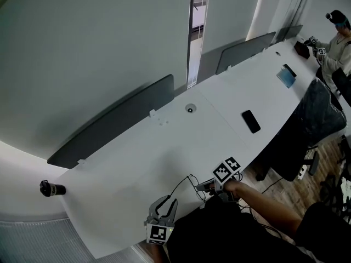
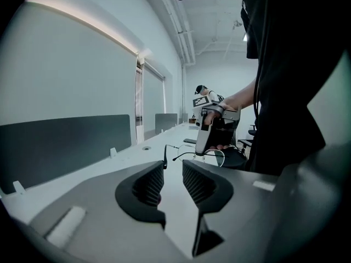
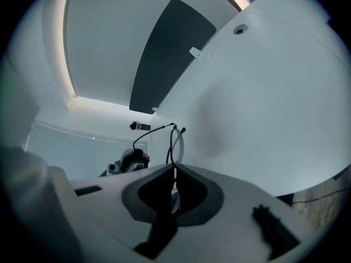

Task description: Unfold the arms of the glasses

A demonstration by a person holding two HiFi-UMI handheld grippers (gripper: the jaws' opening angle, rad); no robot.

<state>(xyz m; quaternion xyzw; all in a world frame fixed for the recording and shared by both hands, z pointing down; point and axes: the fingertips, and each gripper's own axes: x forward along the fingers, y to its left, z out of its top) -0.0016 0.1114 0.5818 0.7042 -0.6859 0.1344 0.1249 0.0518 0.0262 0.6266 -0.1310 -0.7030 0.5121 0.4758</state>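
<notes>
The thin wire-framed glasses (image 1: 188,184) hang just above the near edge of the white table (image 1: 181,141). My right gripper (image 1: 201,187) is shut on the frame by a lens, and in the right gripper view the glasses (image 3: 173,140) stick out past the closed jaws of that gripper (image 3: 174,171), with one arm curving out to the left. My left gripper (image 1: 165,203) sits left of the glasses, open, nothing between its pads. In the left gripper view its jaws (image 2: 173,171) stand apart, and an arm tip of the glasses (image 2: 165,159) lies just beyond the left finger.
Dark divider panels (image 1: 120,119) run along the table's far side. A black phone (image 1: 251,121) and a blue flat item (image 1: 286,76) lie further right. A dark office chair (image 1: 315,119) stands at the table's edge, with another person (image 1: 337,43) beyond. A small black cylinder (image 1: 52,189) sits at left.
</notes>
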